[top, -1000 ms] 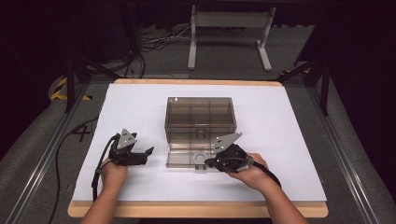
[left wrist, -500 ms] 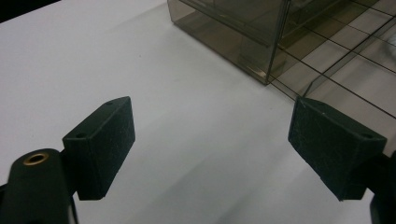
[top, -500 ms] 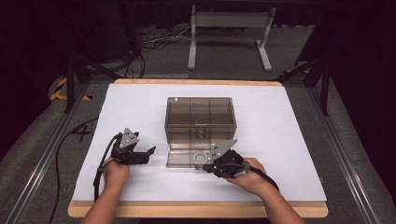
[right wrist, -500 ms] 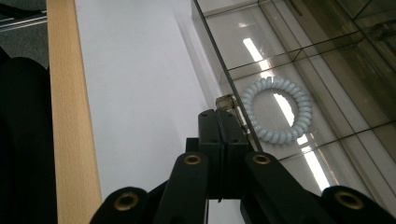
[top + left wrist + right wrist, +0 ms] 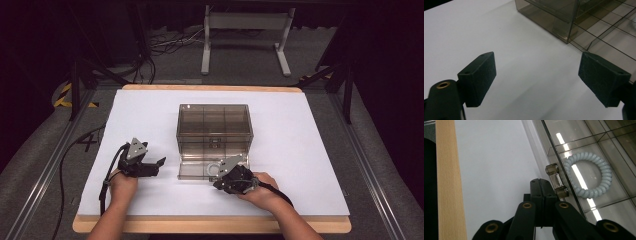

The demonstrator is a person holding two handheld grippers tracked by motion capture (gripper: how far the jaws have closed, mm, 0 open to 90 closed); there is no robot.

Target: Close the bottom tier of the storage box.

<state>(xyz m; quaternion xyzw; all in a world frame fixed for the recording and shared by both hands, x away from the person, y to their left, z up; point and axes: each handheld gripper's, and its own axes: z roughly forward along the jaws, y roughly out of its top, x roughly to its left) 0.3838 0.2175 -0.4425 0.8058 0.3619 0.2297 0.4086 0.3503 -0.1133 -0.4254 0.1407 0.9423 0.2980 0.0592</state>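
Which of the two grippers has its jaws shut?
The right gripper: its jaws meet with no gap, beside the handle of the pulled-out drawer holding the coiled hair tie. The left gripper has its jaws wide apart over the white table.

The white worktop (image 5: 150,115) is evenly and brightly lit from above while the floor and surroundings fall off into near black, and the high view is soft, with little fine detail. In the right gripper view, overhead strip lights throw long streaks of glare across the smoky clear drawer (image 5: 599,157). In the left gripper view the near pads (image 5: 477,77) look slightly blurred and cast faint, diffuse shadows.
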